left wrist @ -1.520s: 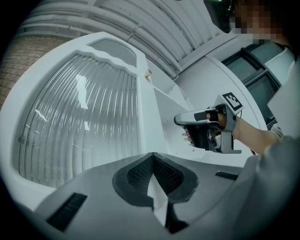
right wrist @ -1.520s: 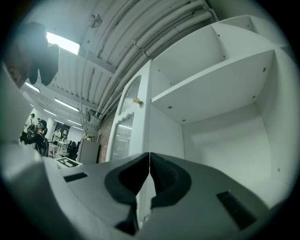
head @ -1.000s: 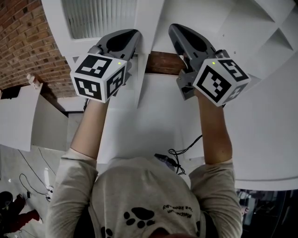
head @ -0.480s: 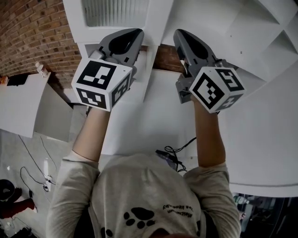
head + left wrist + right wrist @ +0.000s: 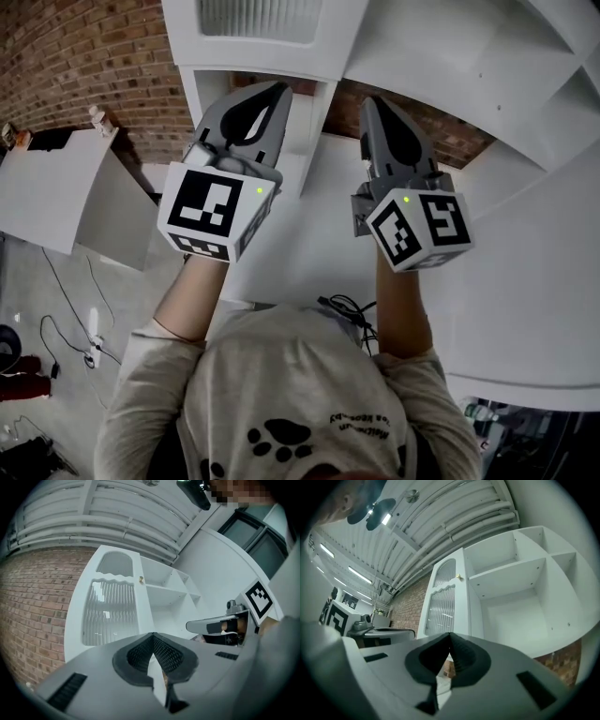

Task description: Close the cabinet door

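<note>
Cabinet door [image 5: 110,613] with its ribbed glass panel stands open at the left of the bare white shelves [image 5: 520,585], its small brass knob [image 5: 140,579] on the edge next to them. The brick wall [image 5: 35,606] lies behind it.

The left tongs [image 5: 277,87] and right tongs [image 5: 371,101] are both clenched on nothing and raised toward the door, and neither appears to touch it. The step in hand looks like the approach. The next move probably calls for setting a clenched tip against the door's face near the knob and pushing it across the shelves.

No brand shows. The shirt [image 5: 291,412] carries paw prints and an unreadable line.
</note>
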A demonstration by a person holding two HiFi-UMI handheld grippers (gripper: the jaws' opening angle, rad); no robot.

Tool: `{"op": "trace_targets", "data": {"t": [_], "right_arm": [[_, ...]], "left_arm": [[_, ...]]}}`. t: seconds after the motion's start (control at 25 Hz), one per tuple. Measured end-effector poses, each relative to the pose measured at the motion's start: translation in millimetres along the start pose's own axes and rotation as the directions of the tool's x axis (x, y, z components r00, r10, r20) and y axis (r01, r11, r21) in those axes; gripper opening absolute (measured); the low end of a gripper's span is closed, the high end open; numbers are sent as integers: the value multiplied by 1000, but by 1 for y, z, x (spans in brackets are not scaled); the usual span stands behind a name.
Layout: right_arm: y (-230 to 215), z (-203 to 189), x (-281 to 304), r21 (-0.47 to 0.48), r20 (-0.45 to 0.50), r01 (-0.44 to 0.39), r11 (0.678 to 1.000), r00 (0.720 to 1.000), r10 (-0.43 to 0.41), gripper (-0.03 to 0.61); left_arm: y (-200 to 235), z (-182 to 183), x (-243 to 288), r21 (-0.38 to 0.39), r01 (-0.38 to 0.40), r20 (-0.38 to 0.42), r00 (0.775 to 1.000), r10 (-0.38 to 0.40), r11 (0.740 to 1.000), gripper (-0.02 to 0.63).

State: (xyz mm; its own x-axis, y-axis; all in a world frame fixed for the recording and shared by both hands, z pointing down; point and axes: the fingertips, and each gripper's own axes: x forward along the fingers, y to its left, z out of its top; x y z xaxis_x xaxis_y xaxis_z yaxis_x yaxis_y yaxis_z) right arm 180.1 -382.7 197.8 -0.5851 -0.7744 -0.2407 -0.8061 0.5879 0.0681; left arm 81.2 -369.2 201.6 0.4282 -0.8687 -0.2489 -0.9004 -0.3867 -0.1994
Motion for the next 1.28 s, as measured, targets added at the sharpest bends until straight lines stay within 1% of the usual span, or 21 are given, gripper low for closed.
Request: {"op": "trace_targets", "data": {"t": [0.4,0.6,0.76,0.96,1.2,1.28], "right_arm": [[18,-46,-32,-20,-45,38,999,998,-39,9],[25,-76,-45,-2,-89,42,999,995,-42,9],[26,-91,-57,-6,-107,54,999,993,-54,9],[20,-103,-71,-19,-118,65,998,991,-67,9],[14,-118,-87,-29,-139,76,997,987,-80,9],[15,-122,-92,-33,-129,76,997,988,-79,9]], "left_arm": [[-19,-39,-34,-20,-65,-59,996,63,998,8],[-33,-64,-44,-42,-82,-107,991,77,996,8],[-42,-82,-53,-49,-92,-142,986,84,995,9],[-56,-96,-61,-59,-98,-146,985,89,993,9],[-71,-108,-67,-51,-100,-155,984,91,994,9],[-76,-113,-68,-55,-101,-158,983,91,993,9]]}}
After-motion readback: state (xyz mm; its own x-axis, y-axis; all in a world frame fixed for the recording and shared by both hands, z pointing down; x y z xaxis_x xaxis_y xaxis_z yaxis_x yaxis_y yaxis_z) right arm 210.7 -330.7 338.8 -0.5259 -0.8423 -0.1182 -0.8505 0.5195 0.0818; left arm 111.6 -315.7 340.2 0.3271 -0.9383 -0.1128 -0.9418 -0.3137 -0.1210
